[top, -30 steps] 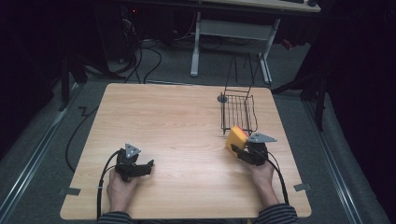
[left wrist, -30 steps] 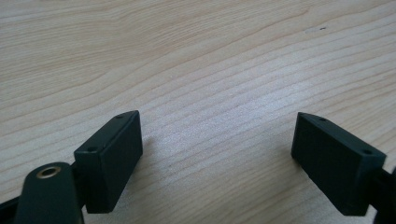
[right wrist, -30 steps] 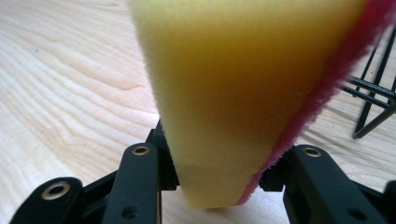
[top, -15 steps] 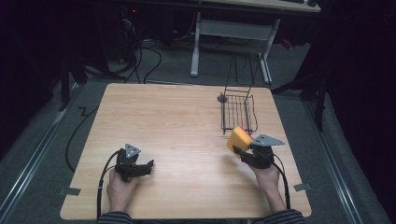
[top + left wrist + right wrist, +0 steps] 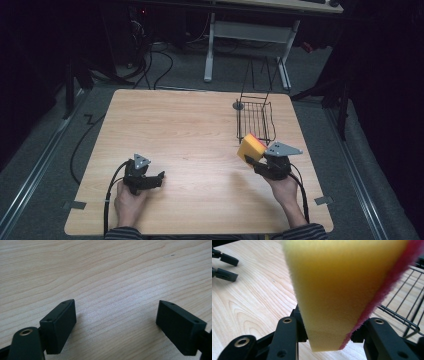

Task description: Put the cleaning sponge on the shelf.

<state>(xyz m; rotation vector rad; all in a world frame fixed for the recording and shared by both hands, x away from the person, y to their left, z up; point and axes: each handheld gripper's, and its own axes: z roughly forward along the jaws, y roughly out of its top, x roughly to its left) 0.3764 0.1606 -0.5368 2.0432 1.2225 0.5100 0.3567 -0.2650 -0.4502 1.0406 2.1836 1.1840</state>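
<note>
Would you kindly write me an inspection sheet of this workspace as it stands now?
Surface: light wooden table, bare over most of its top.
Job's things: yellow sponge with a pink-red layer, held off the table; black wire basket at the far right, nothing seen inside.
Clutter: nothing seen on the table.
Grippers: left gripper low over the near left, jaws wide apart, nothing between them; right gripper clamps the sponge beside the basket's near end.
Cables: one black cable trails from the left gripper, another from the right; more lie on the floor behind.
Surroundings: dark room, white desk frame beyond the table.
</note>
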